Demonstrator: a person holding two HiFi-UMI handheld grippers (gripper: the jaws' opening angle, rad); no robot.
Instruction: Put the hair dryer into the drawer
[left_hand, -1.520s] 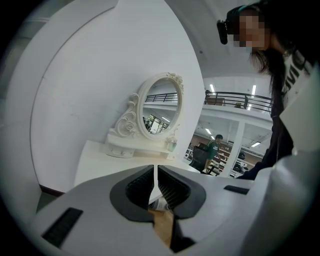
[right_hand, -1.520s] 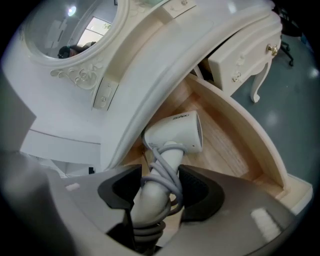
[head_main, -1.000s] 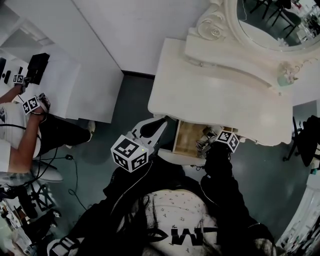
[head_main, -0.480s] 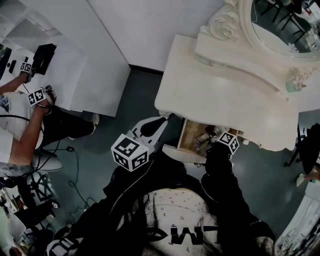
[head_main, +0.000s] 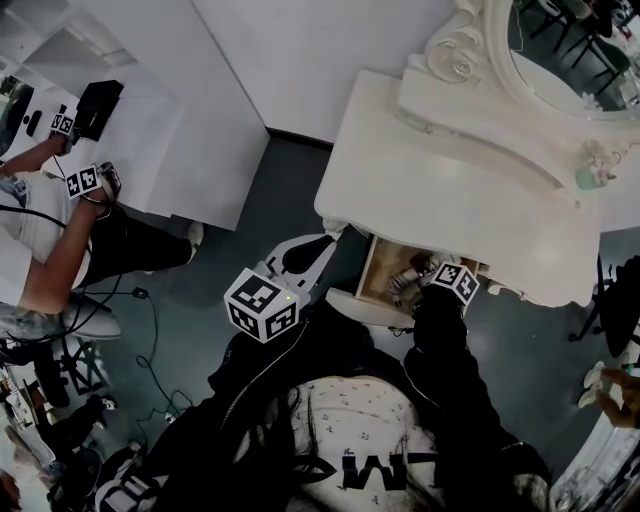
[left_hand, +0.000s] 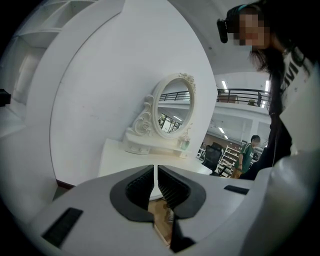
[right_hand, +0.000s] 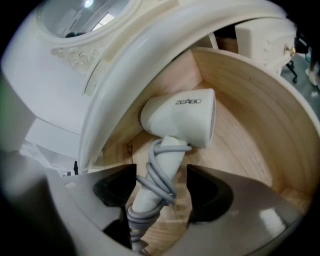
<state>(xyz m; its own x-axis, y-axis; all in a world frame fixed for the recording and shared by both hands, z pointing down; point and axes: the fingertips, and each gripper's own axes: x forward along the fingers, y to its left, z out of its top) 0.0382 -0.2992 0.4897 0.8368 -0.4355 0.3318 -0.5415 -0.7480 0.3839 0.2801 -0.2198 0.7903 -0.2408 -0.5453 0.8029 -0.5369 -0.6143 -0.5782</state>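
In the head view, your left gripper (head_main: 322, 244) hung out in front of the cream dressing table's worktop (head_main: 450, 190), with nothing at its jaws. Your right gripper (head_main: 418, 284) reached into the open, wood-lined drawer (head_main: 374, 266) under the worktop's edge. The white plastic hair dryer (head_main: 408, 276) lay just ahead of its jaws, inside the drawer.

In the left gripper view, the left gripper (left_hand: 155, 170) had its jaws drawn almost together, with only a thin slit between the ribbed pads and nothing in it. Beyond the jaws stood the oval mirror in its carved cream frame (left_hand: 175, 111).

In the right gripper view, the right gripper (right_hand: 161, 172) had its jaws wide, one on each side of the dryer's handle, with a gap showing at the right pad. I judged that you were not clamping it. The hair dryer (right_hand: 182, 117) rested on the drawer (right_hand: 250, 115) floor, with its barrel ahead of the jaws and its handle running back between them. A grey rubbery cord (right_hand: 161, 186) was wound round that handle.

The dryer looked like a light, rigid, smooth shell, so the barrel would probably have slipped under the pads. The handle was the place to hold. The coiled cord would have given grip there, but it was soft and could shift, so you would have had to close squarely across it.
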